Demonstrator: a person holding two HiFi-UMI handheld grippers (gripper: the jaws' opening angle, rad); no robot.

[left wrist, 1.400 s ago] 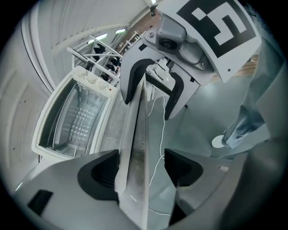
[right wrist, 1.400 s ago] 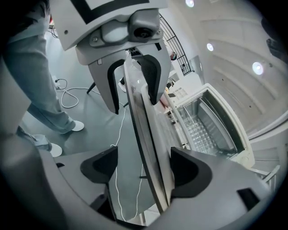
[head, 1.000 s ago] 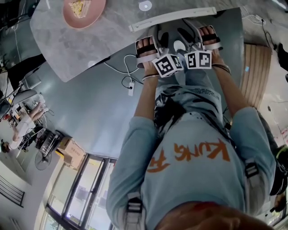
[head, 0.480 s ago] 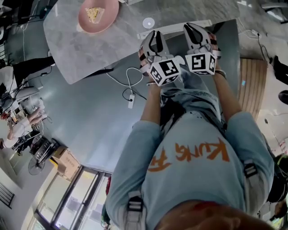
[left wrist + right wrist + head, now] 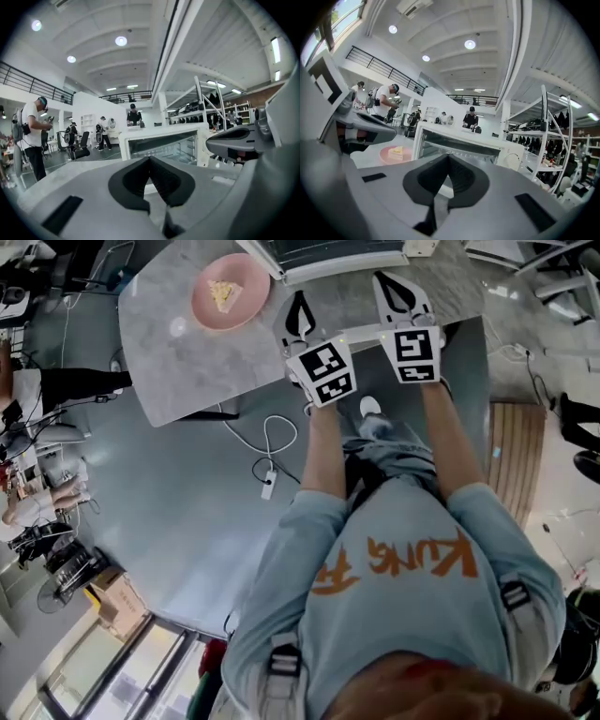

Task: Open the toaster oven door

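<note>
White toaster oven (image 5: 337, 253) at top centre of head view, cut off by frame edge, sitting on grey marble table (image 5: 187, 362). Dark front with wire rack showing inside, white bar along near edge. Round knob (image 5: 513, 161) on right panel. Door open or shut: unclear.

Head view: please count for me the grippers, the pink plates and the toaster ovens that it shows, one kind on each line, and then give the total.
Grippers: 2, the left gripper and the right gripper
Pink plate: 1
Toaster oven: 1
Total: 4
</note>
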